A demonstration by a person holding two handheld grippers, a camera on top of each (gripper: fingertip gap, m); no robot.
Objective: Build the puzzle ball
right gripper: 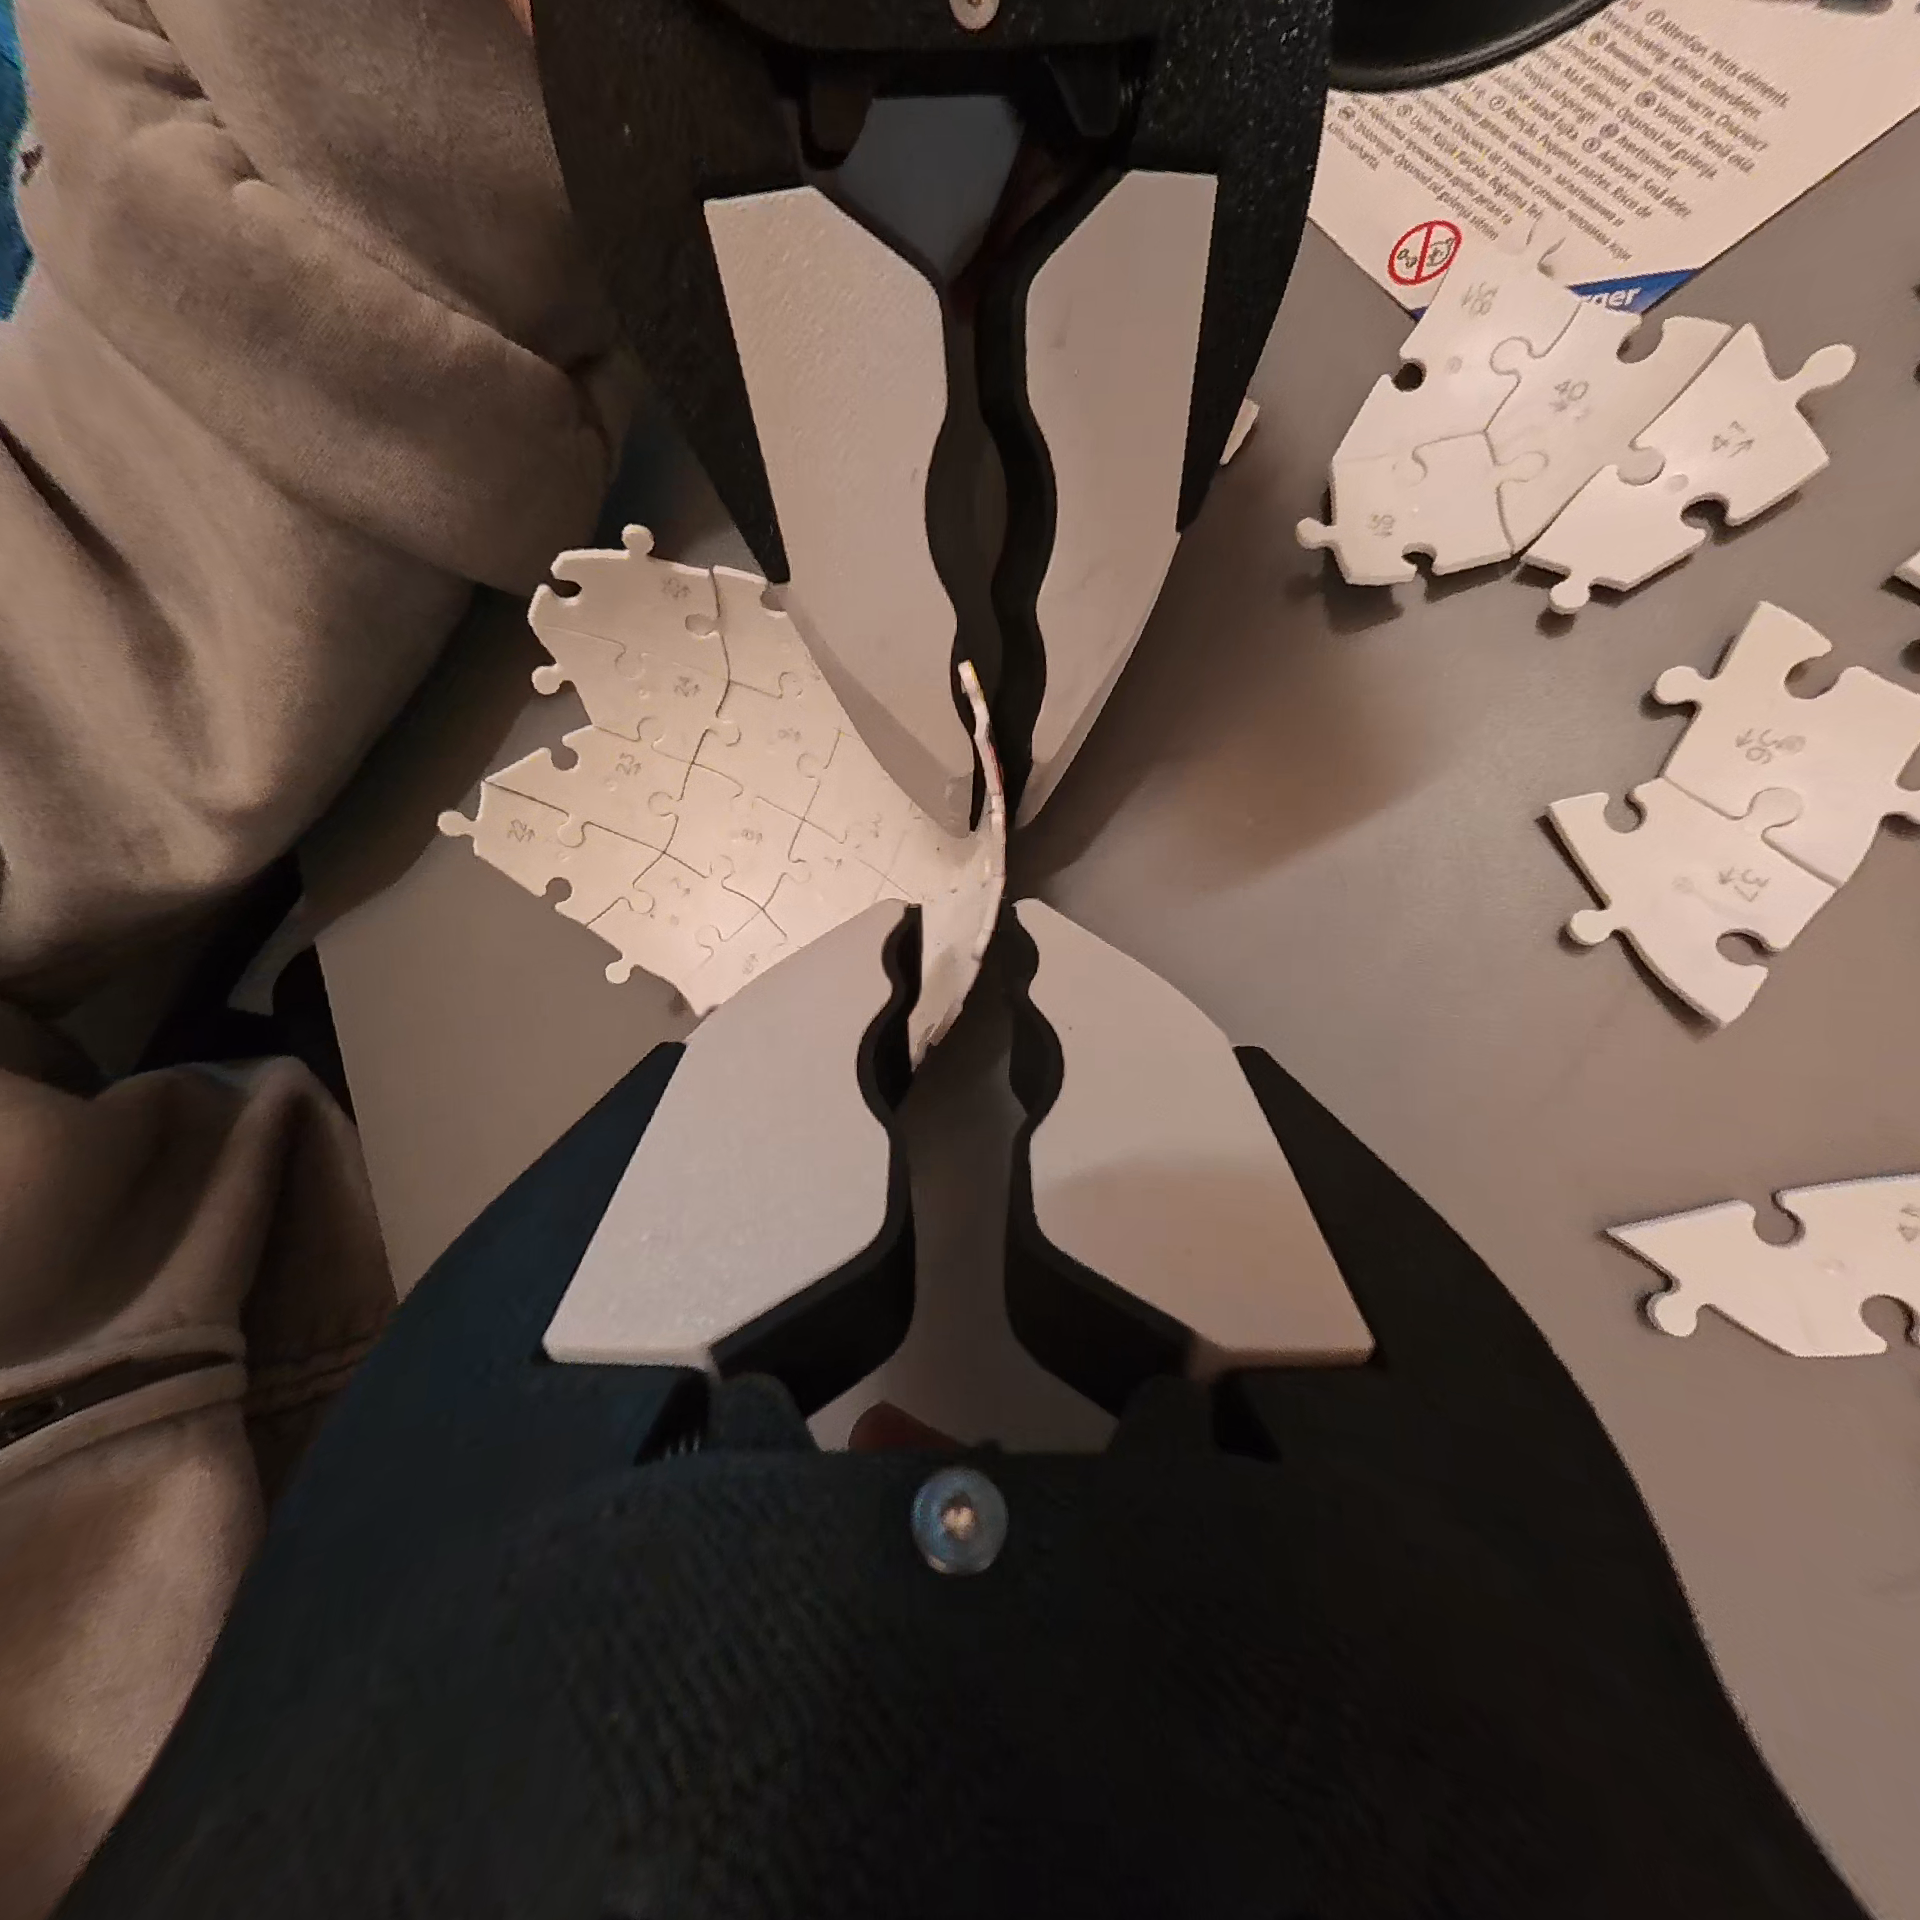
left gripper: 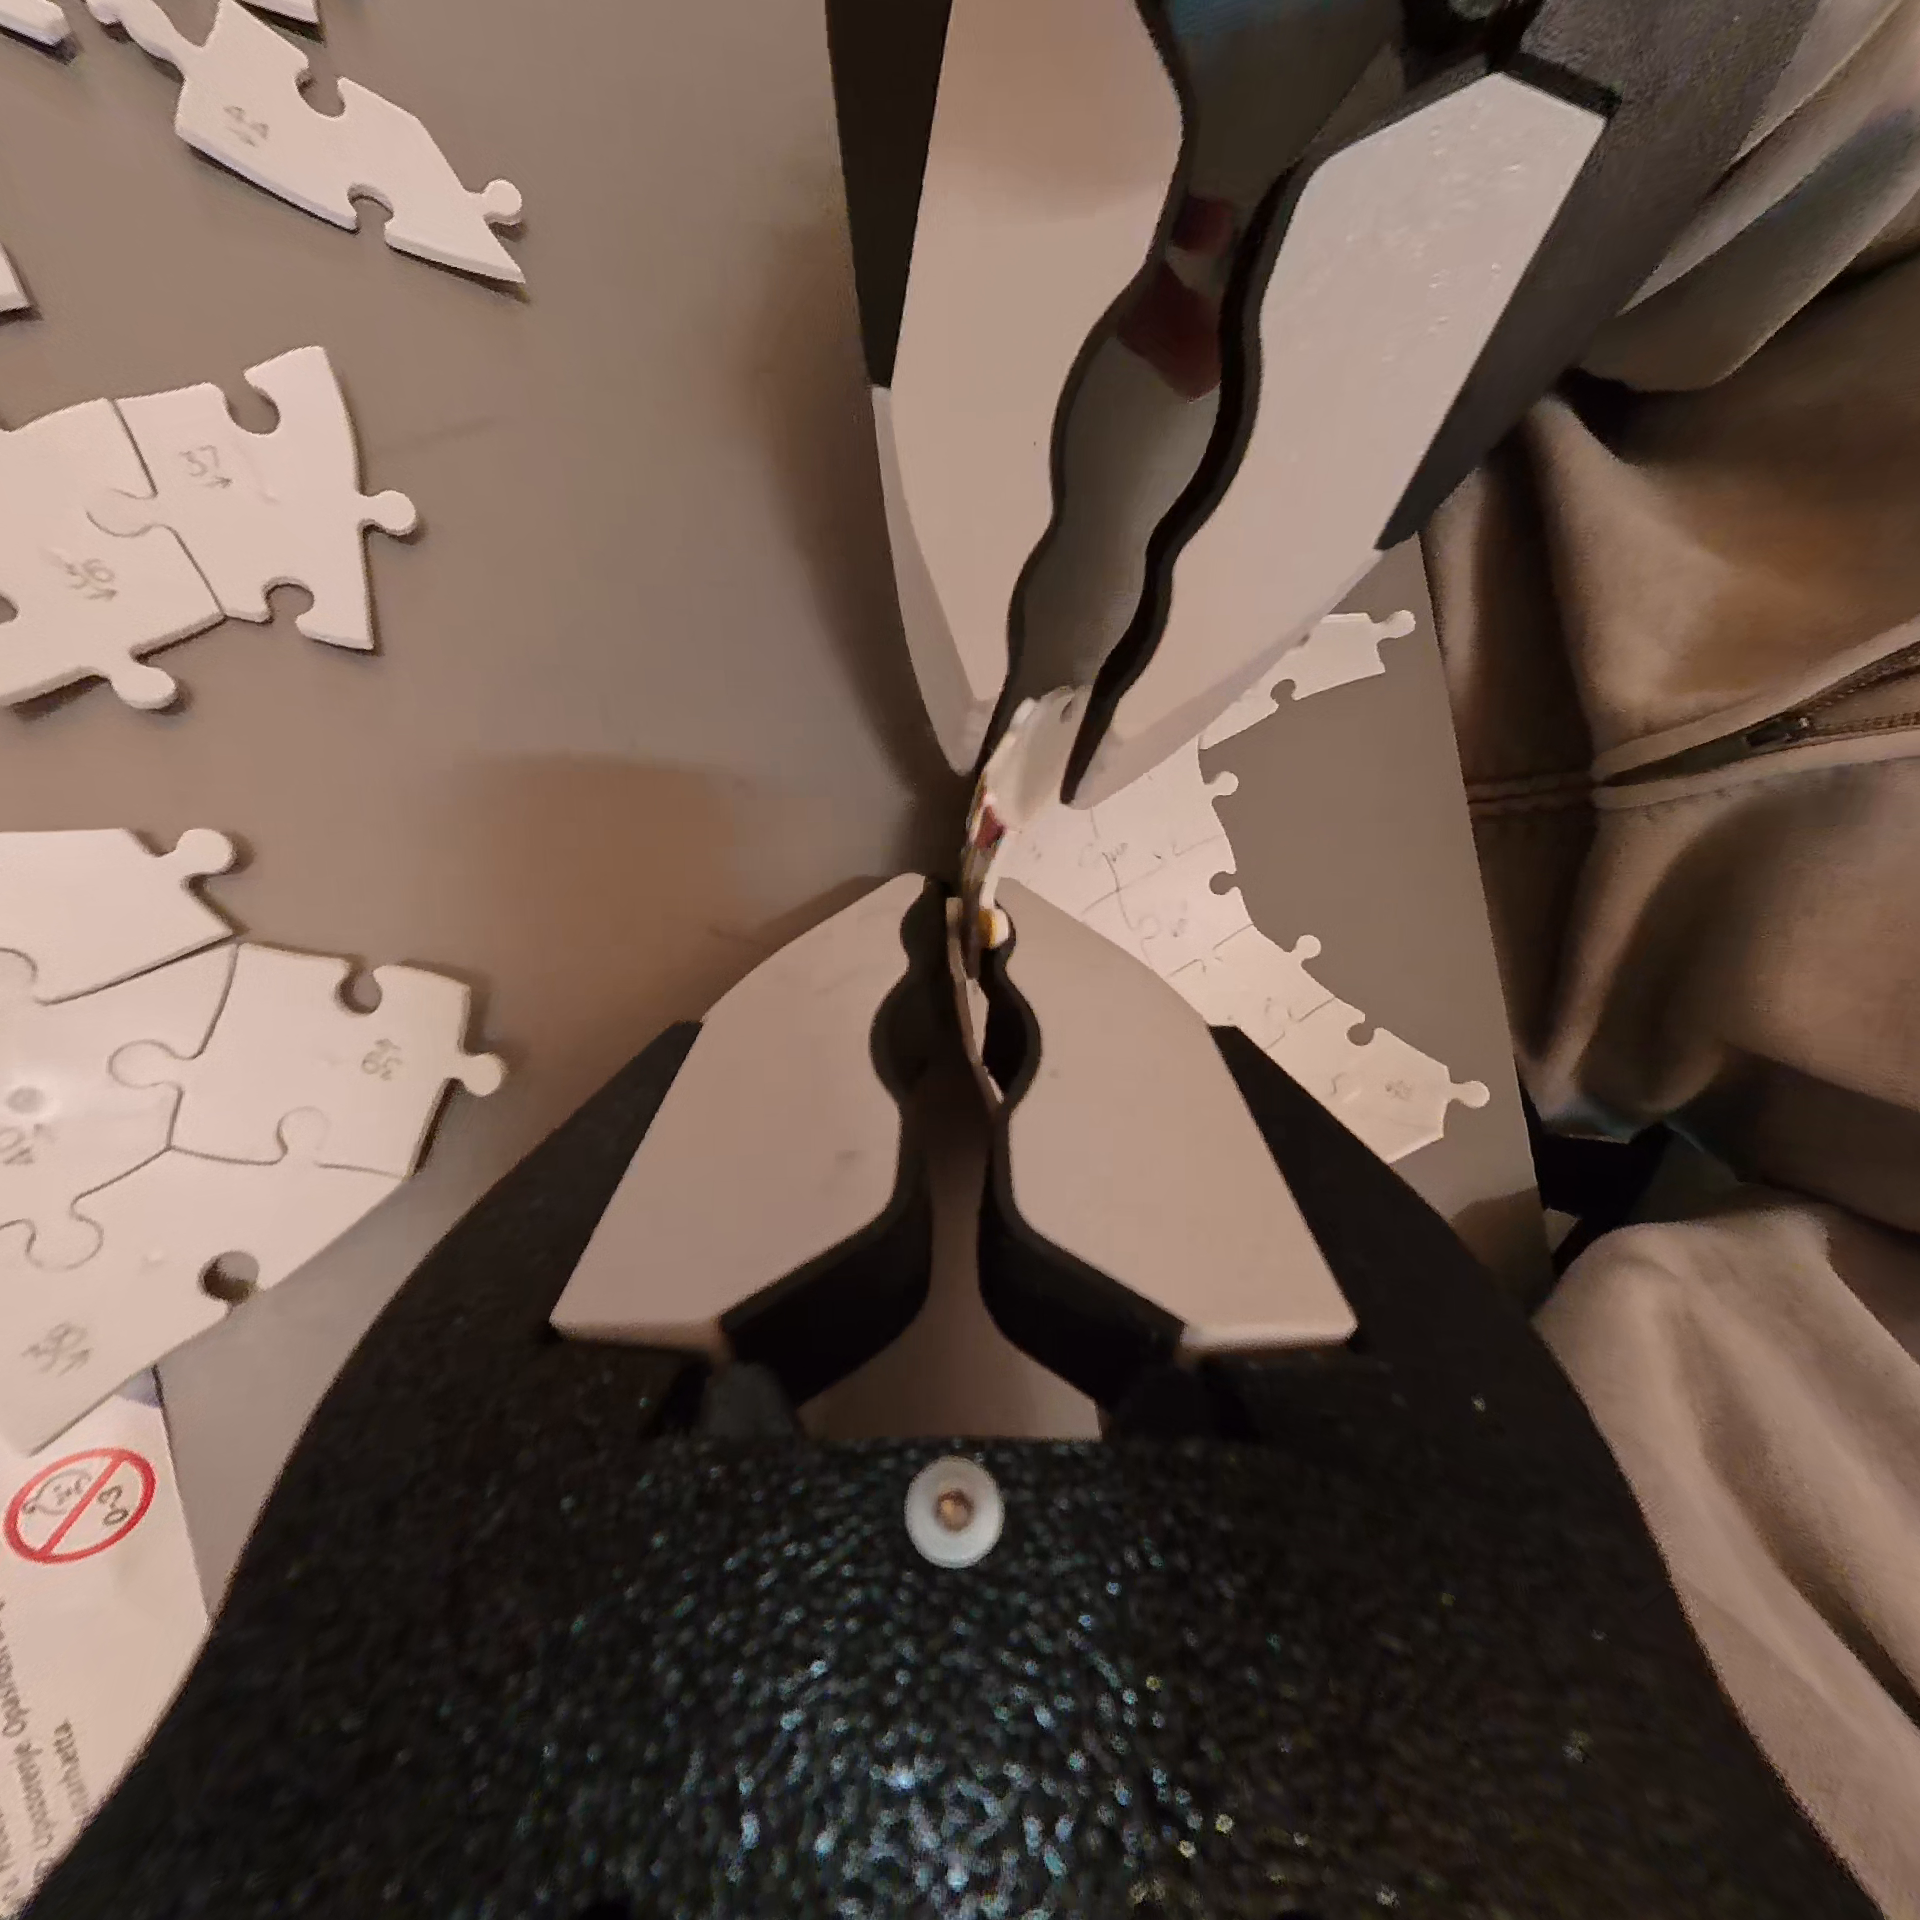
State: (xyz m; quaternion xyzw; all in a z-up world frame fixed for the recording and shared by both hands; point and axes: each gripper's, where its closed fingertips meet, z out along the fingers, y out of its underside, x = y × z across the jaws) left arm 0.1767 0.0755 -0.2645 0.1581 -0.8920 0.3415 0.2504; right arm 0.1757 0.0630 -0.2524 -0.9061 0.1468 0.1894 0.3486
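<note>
My right gripper (right gripper: 966, 925) is shut on the edge of a curved, assembled puzzle section (right gripper: 727, 779), white numbered back up, held above the grey table (right gripper: 1299, 831). My left gripper (left gripper: 961, 914) is shut on a single puzzle piece (left gripper: 968, 987), seen edge-on between its fingers. The two grippers meet tip to tip, with the piece against the section's edge. In the left wrist view the right gripper (left gripper: 1039, 774) comes in from the top, with the section (left gripper: 1174, 883) fanning right. In the right wrist view the left gripper (right gripper: 987, 810) comes from the top with the piece (right gripper: 977, 727).
Loose pieces and small joined groups lie white side up on the table (left gripper: 644, 623): groups (left gripper: 343, 177), (left gripper: 208, 520), (left gripper: 208, 1091), also seen in the right wrist view (right gripper: 1558, 447), (right gripper: 1766, 810). A printed leaflet (right gripper: 1610, 135) lies by them. A person's beige jacket (left gripper: 1714, 831) borders the table.
</note>
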